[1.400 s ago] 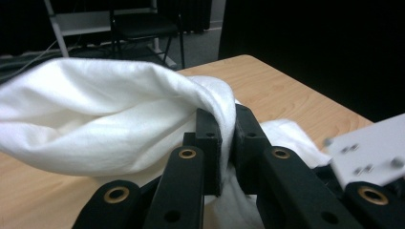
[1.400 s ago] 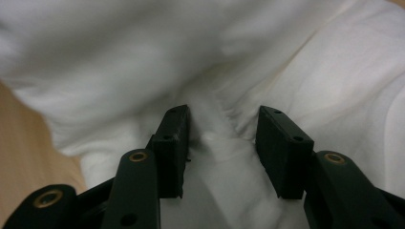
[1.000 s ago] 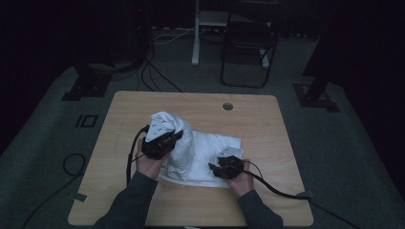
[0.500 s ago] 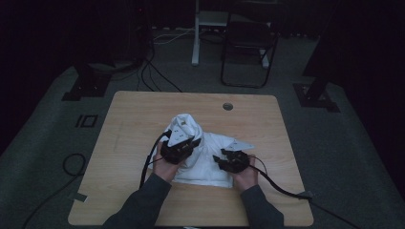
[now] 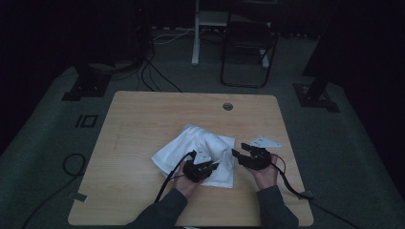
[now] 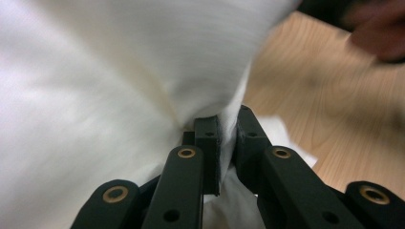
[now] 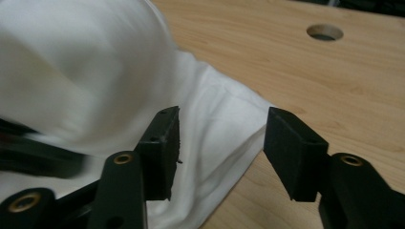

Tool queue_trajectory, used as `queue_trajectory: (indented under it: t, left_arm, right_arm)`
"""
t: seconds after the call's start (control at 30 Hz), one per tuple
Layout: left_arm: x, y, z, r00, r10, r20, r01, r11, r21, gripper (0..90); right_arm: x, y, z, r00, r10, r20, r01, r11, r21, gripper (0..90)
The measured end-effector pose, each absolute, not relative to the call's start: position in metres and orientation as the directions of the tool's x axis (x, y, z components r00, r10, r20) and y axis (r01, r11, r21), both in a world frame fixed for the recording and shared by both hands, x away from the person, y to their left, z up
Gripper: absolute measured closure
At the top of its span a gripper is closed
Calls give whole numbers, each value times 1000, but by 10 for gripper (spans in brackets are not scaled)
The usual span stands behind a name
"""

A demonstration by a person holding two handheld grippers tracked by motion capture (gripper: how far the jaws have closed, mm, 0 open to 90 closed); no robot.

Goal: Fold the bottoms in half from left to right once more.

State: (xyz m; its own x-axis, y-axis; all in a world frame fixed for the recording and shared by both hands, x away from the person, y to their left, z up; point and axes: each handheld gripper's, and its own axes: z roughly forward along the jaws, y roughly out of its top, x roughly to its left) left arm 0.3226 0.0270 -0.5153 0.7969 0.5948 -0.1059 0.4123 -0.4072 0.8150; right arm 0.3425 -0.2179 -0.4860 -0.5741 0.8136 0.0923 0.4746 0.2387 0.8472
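Both forearms low; left hand-held gripper (image 6: 224,143) apparently pinches white cloth (image 5: 200,148).

bare table (image 5: 143,124) all round, white cloth (image 5: 200,143) bunched mid-front

High view hangs above the person's side, looking forward and down over the whole bench (image 5: 143,119) to the floor beyond. Left claw (image 6: 227,138) view sits right up against the cloth (image 6: 119,71), bench edge off to its right. Right claw (image 7: 219,143) view looks low across cloth toward the bench hole (image 7: 325,32). All three share that cloth.
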Motion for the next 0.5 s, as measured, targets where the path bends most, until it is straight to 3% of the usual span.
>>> queue_trajectory:
  t: [0.07,0.3,0.37,0.4,0.43,0.5]
  left_arm:
    - [327,26,-524,788,600,-138,439,-390,810,833]
    - [327,24,-524,794,595,-126,433,-408,803,825]
    - [327,24,-523,793,595,-133,439,-405,802,813]
    - [327,25,-522,792,593,-146,447,-400,800,795]
    - [326,25,-519,790,590,-164,457,-390,799,754]
    - [322,27,-509,795,585,-160,451,-392,802,649]
  right_arm:
    - [336,-219,-481,-596,798,86,458,249,853,428]
    - [333,-199,-473,-678,734,48,399,312,862,389]
    - [342,-192,-475,-682,730,49,401,316,860,534]
    - [346,-190,-476,-688,724,56,404,317,858,719]
    - [351,-188,-477,-677,733,62,417,312,854,816]
    - [360,-189,-481,-645,758,94,454,281,846,866]
